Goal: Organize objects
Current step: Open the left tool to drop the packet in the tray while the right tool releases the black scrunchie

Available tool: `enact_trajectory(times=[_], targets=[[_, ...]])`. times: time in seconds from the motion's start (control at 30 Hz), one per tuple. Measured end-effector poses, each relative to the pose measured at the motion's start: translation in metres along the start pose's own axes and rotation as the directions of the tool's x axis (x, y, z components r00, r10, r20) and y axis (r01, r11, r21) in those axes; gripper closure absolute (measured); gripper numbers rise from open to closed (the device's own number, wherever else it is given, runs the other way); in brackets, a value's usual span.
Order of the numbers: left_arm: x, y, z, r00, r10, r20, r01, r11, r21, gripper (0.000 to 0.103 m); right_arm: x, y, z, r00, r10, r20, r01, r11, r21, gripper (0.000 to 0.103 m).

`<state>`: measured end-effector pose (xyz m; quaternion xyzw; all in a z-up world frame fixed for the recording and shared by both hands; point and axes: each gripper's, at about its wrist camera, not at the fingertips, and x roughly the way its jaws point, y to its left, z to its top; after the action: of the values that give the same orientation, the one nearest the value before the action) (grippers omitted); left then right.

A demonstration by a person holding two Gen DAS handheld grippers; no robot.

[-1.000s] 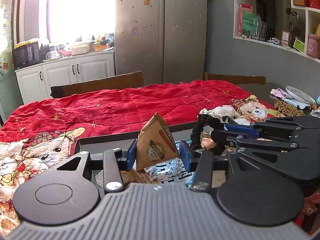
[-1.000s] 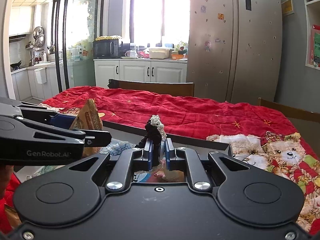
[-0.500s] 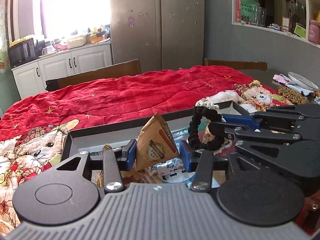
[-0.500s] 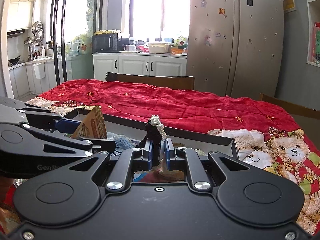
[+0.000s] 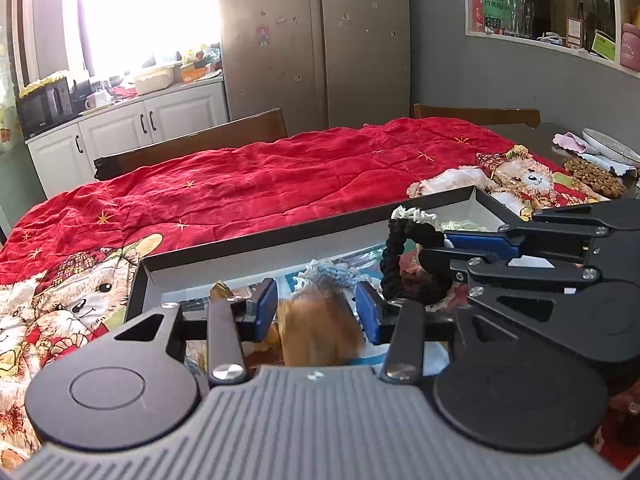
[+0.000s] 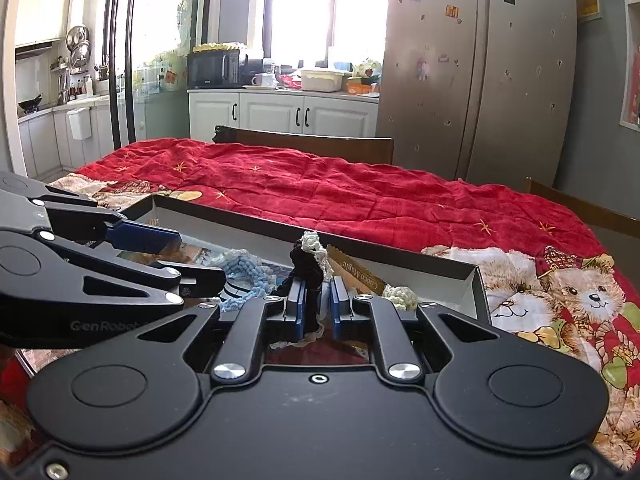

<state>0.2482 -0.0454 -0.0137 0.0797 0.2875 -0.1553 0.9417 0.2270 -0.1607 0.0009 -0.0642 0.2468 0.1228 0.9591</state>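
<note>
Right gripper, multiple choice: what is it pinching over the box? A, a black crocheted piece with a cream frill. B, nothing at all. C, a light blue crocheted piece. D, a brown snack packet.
A: the right gripper has its pads nearly together on the black crocheted piece, while the light blue crocheted piece lies in the box.

- "GenRobot" stands in pale letters on the left gripper [image 6: 176, 256], its end cut off.
- "Choco Magic" runs, upside down, along a brown packet [image 6: 356, 270] in the box [image 6: 448, 270].
</note>
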Motion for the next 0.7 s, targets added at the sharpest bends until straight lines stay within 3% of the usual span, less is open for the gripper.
enact_trajectory(times=[0.33,0.7], targets=[[0.0019,-0.0004,-0.0013,1.0,0.002,-0.007,-0.002,1.0,0.007,0.055,0.0043,0.0009,0.0002,1.0,0.002,-0.026,-0.002,1.0,-0.011,0.088],[-0.0006,-0.0005,-0.0012,1.0,0.004,0.005,-0.004,1.0,0.011,0.05,-0.0015,-0.0019,-0.0016,1.0,0.0,0.003,0.0,1.0,0.001,0.084]])
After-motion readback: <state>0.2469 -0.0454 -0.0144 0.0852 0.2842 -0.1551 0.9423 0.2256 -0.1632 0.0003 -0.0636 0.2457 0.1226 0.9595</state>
